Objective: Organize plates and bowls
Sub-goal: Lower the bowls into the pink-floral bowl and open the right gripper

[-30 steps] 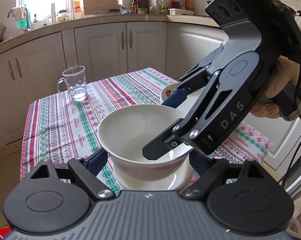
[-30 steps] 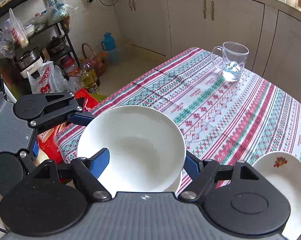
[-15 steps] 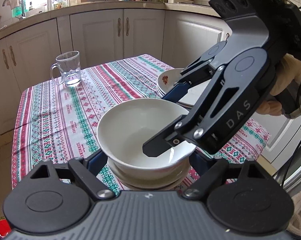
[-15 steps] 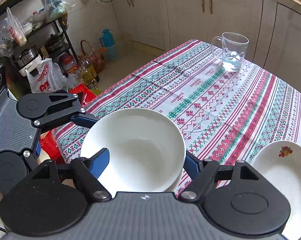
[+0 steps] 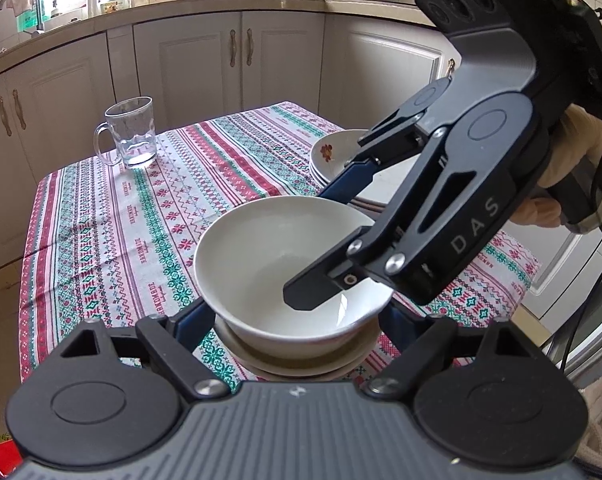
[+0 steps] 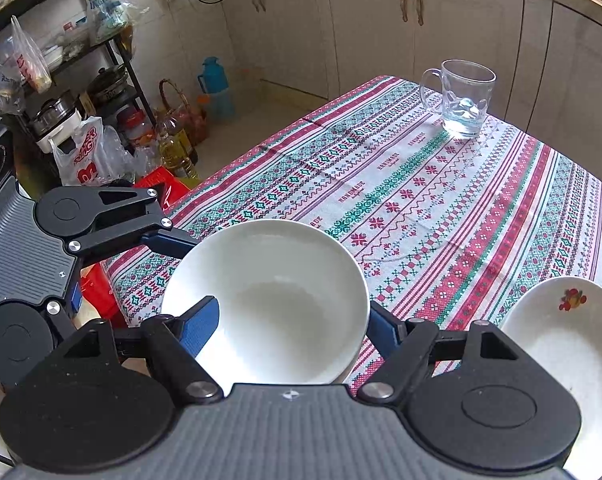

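Note:
A plain white bowl (image 5: 261,256) (image 6: 285,300) rests on a small stack of white dishes (image 5: 301,364) near the table's front edge. My left gripper (image 5: 295,316) straddles the bowl's lower body, and its blue pads lie against both sides. One left finger (image 6: 169,240) meets the bowl's outer wall in the right wrist view. My right gripper (image 6: 293,326) (image 5: 315,248) hangs over the bowl, its jaws apart. One of its fingers dips inside the bowl and the other sits outside the opposite rim.
A stack of white plates with a flower print (image 5: 333,152) (image 6: 561,340) sits close by on the striped tablecloth (image 6: 421,200). A glass mug (image 5: 131,136) (image 6: 463,100) stands at the far corner. Bags, bottles and a shelf crowd the floor beyond the table's edge.
The left wrist view has tipped slightly downward, so the counter sits higher in the picture. The bowl and both grippers keep their places relative to each other.

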Demonstrator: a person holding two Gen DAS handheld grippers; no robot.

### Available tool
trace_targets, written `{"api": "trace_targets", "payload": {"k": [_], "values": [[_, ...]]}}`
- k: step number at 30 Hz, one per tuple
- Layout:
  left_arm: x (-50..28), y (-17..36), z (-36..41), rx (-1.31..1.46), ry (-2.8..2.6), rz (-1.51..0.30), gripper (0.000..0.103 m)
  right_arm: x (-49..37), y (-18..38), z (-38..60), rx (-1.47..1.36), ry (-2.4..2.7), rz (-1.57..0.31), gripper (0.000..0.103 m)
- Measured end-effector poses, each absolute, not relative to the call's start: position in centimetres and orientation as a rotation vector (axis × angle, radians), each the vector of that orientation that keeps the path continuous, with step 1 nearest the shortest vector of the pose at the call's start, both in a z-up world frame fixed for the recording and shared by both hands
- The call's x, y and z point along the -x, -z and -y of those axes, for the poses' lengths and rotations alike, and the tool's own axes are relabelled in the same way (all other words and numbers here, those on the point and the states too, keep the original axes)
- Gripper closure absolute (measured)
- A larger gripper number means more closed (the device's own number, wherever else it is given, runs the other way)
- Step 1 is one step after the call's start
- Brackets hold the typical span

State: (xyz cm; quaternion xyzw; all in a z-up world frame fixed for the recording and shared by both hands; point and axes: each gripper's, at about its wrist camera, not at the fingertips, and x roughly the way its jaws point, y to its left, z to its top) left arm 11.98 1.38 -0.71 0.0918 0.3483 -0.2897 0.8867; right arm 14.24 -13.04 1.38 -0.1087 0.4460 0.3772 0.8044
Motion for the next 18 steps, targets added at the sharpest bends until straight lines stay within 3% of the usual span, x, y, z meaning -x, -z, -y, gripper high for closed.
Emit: {"api": "trace_targets", "payload": {"k": [18], "values": [[-12.37,0.41,-1.54,-0.242,0.647,-0.751,0.011,-14.29,-1.11,13.53,0.221,-0.795,-0.941,0.020]]}}
